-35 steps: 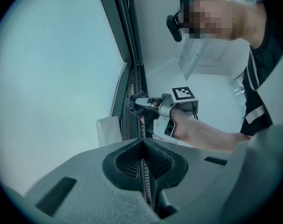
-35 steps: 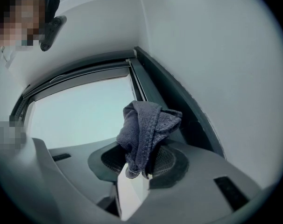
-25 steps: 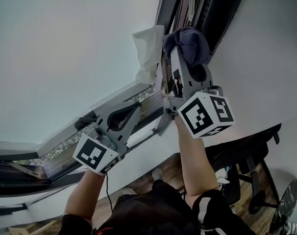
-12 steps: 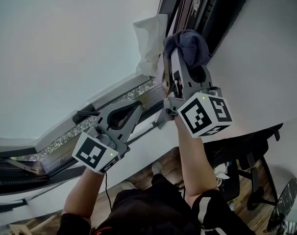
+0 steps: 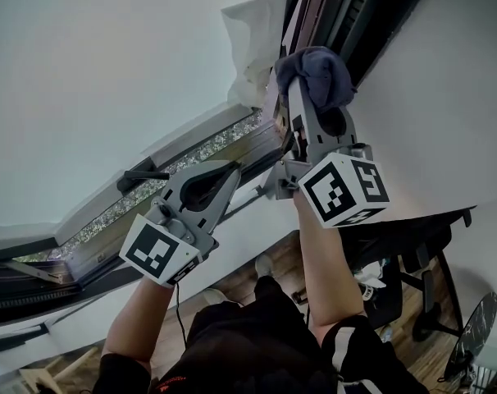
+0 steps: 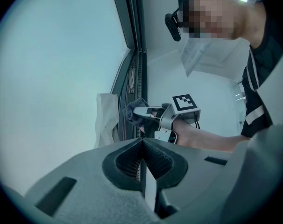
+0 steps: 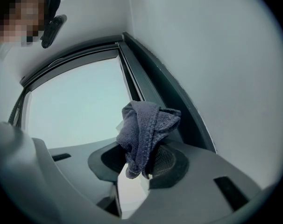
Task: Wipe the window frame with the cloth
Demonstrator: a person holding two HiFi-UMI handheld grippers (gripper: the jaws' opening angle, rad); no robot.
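The cloth (image 5: 318,76) is a dark blue-grey knitted rag, bunched into a crumpled wad with a hemmed edge hanging down (image 7: 144,127). It sits up against the dark upright of the window frame (image 5: 351,15), just beside a white crumpled sheet (image 5: 253,43) that hangs at the pane's edge. The right hand-held gripper (image 5: 304,97) has its jaws clamped on the cloth, most of which bulges out past their tips. The left hand-held gripper (image 5: 228,171) is lower, near the frame's bottom rail, its jaws closed together on nothing, their ribbed pads (image 6: 153,155) meeting at the tip.
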